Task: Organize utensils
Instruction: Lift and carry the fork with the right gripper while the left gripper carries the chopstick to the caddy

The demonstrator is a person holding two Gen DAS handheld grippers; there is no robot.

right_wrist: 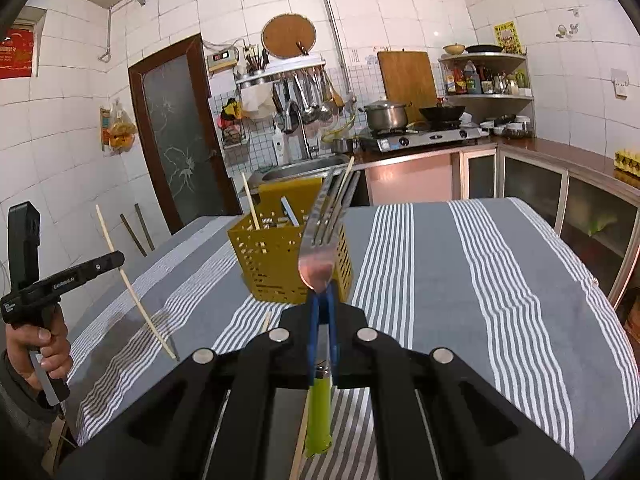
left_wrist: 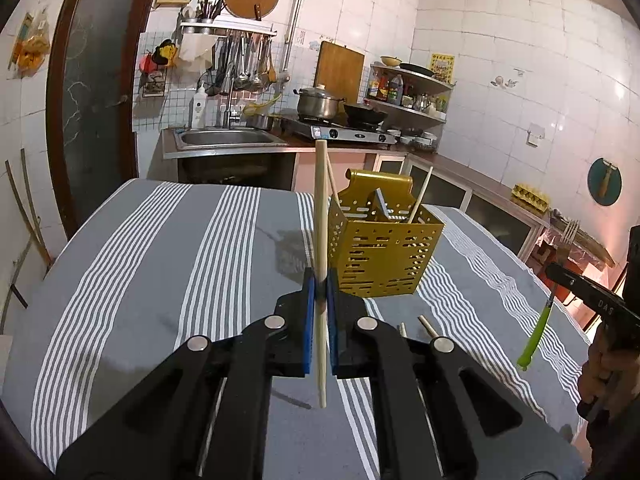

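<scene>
A yellow perforated utensil holder stands on the striped table with two chopsticks and a grey utensil in it. My left gripper is shut on a wooden chopstick, held nearly upright just left of the holder; the same chopstick shows slanted in the right wrist view. My right gripper is shut on a fork with a green handle, tines up, in front of the holder. That fork also hangs at the far right of the left wrist view.
Two chopstick ends lie on the grey and white striped tablecloth near my left gripper. A hand grips the left tool. Beyond the table are a sink, a stove with pots, and cabinets.
</scene>
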